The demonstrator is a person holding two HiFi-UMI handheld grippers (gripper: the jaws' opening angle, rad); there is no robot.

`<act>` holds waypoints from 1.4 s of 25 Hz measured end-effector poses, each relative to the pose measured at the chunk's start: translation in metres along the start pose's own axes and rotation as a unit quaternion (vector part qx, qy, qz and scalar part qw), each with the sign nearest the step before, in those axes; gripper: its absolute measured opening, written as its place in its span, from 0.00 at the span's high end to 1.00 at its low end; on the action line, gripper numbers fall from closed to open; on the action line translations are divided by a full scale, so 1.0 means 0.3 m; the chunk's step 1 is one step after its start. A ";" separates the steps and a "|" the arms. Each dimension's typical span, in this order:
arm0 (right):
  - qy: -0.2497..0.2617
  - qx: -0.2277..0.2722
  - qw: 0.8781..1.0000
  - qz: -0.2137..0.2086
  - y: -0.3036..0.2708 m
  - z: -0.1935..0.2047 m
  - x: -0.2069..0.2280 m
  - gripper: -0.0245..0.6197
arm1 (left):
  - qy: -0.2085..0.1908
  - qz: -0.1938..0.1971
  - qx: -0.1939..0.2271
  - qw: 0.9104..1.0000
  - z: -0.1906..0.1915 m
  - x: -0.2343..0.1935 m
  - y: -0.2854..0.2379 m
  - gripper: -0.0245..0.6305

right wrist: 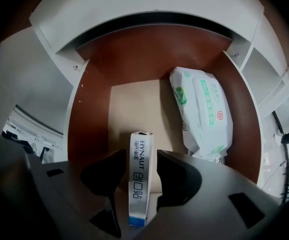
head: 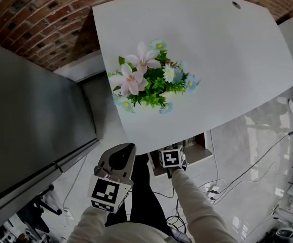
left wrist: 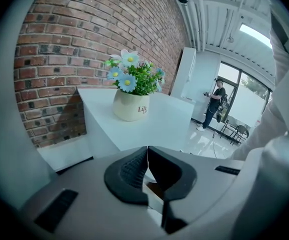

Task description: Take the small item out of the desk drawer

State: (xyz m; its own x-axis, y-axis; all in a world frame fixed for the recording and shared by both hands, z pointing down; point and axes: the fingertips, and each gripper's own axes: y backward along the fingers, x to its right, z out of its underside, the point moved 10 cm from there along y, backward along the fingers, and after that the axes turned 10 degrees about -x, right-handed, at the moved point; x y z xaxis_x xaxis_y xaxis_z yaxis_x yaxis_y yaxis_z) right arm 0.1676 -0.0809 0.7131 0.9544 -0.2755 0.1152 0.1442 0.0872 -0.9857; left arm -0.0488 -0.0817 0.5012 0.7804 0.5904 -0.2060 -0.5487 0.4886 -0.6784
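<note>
Over on the left, the left gripper (left wrist: 147, 156) hangs idle below the desk's edge, its jaws pressed together on nothing. It is not bracing anything. If the drawer (right wrist: 94, 114) rolls when the other gripper pulls, nothing will stop it.

Further along, the flower pot (left wrist: 130, 105) stands on the white desk (head: 222, 54), well back from the near edge. I'd say it is out of harm's way unless the desk takes a knock from below.

Under that edge, the right gripper (right wrist: 140, 156) reaches down into the open drawer. Its jaws stand apart, straddling the slim white box (right wrist: 139, 194), with a thin gap on each side, so they don't look clamped on it yet. The box stands on its narrow edge on a beige sheet (right wrist: 134, 106), and that is the worry. If one jaw meets it before the other, it may tip or skid flat, and flat it would be harder to pinch. It looks like thin card, so a hard squeeze could buckle it.

To the right, a wipes pack (right wrist: 202, 111) lies close beside the right jaw and could get nudged or caught as the gripper closes. On the way out, lifting too straight risks knocking the box against the desk's underside and jarring it loose.
</note>
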 end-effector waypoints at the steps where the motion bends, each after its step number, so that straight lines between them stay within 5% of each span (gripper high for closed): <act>1: 0.002 -0.001 1.000 0.002 -0.003 -0.003 -0.001 0.63 | 0.001 -0.001 0.000 1.000 0.004 -0.002 0.002 0.93; 12: -0.002 -0.020 0.999 0.035 -0.033 0.006 0.004 0.80 | 0.010 -0.005 -0.004 1.000 0.023 -0.017 0.018 0.93; 35: -0.024 0.046 0.998 0.030 0.201 0.063 -0.020 0.82 | -0.008 0.013 0.001 1.000 0.005 0.054 0.049 0.93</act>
State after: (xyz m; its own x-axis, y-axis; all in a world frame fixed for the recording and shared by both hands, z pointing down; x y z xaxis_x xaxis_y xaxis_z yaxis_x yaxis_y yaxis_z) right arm 0.1755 -0.0558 0.6554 0.9731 -0.2213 0.0644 0.1080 0.1907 -0.9757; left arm -0.0446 -0.0639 0.4889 0.7605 0.6136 -0.2125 -0.5701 0.4743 -0.6708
